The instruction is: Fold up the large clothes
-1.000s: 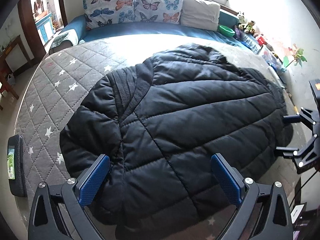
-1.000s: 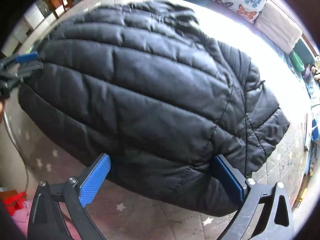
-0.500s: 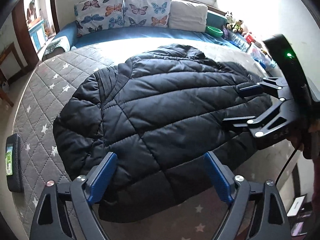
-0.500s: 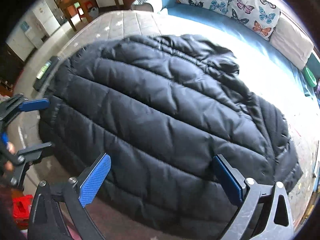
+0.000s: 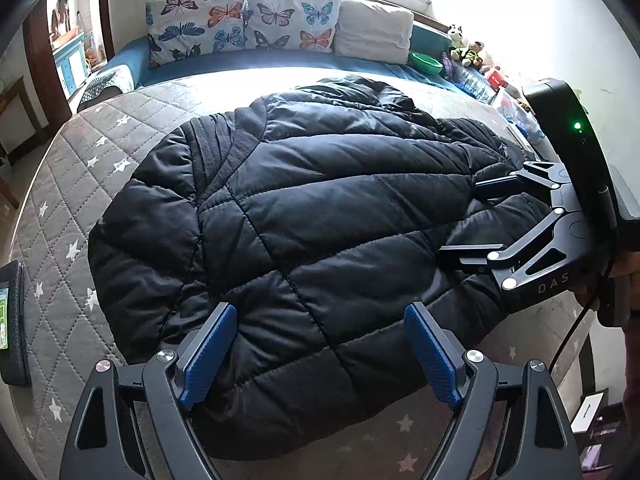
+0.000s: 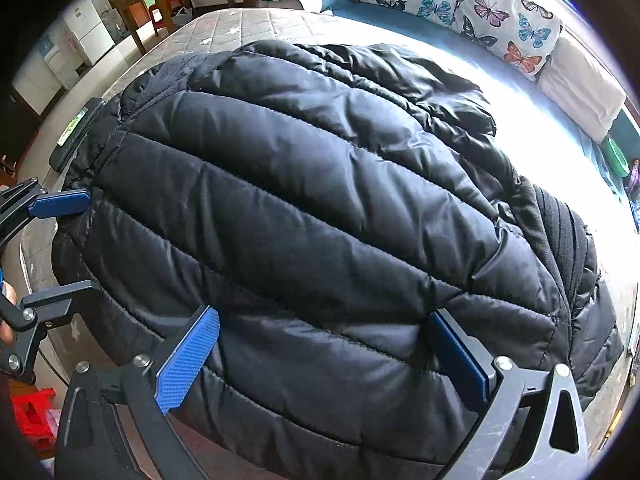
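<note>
A large black quilted puffer jacket (image 5: 304, 224) lies spread on the grey star-patterned mattress (image 5: 80, 184); it fills the right wrist view (image 6: 320, 220). My left gripper (image 5: 320, 344) is open over the jacket's near hem, holding nothing. My right gripper (image 6: 324, 340) is open just above the jacket's near edge, holding nothing. The right gripper also shows in the left wrist view (image 5: 476, 220), at the jacket's right side. The left gripper shows in the right wrist view (image 6: 64, 248), at the jacket's left edge.
Butterfly-print pillows (image 5: 240, 20) and a white pillow (image 5: 376, 32) line the far end on a blue sheet. A green bowl (image 5: 426, 62) and toys sit at the far right. A black device with a screen (image 5: 12, 320) lies on the mattress's left edge.
Both grippers have moved in closer to the jacket. The right gripper now reaches over the jacket's right edge. Both stay open.
</note>
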Demonstrator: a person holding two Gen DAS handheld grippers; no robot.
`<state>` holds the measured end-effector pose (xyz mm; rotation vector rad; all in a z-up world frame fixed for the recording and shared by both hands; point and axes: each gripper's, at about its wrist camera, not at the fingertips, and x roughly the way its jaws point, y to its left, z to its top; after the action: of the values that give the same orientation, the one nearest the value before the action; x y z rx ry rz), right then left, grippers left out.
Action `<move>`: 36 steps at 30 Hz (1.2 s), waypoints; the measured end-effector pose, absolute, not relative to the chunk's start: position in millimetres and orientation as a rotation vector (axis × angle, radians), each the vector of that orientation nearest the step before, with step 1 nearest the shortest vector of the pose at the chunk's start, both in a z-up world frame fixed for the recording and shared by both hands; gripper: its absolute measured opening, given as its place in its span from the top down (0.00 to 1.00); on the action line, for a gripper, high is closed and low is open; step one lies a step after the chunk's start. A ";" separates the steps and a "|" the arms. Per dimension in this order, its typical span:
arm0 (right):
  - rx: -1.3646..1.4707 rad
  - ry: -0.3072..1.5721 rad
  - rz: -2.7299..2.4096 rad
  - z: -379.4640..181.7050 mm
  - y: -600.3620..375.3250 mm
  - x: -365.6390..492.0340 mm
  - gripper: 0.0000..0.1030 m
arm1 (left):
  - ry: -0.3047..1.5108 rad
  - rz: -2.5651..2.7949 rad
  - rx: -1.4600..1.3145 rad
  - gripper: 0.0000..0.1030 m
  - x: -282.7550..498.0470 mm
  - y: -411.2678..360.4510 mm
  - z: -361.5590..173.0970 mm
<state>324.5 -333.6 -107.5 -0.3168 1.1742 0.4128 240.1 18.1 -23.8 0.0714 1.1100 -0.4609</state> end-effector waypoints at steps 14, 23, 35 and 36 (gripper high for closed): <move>-0.305 1.120 0.417 -103.9 -338.9 309.5 0.00 | 1.109 -0.470 0.081 0.10 236.1 18.3 -15.2; -0.302 1.091 0.414 -94.5 -347.1 297.1 0.00 | 1.090 -0.425 0.075 0.11 224.5 36.7 2.4; -0.241 1.024 0.378 -70.2 -399.0 267.5 0.00 | 1.053 -0.315 -0.038 0.10 221.3 101.1 15.3; -0.222 1.016 0.364 -67.4 -409.5 266.9 0.00 | 1.053 -0.306 -0.051 0.10 221.3 107.1 14.4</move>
<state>266.9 -409.5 -67.4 -0.2219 1.0164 0.3643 221.3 107.1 14.4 -0.0512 1.0530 -0.3063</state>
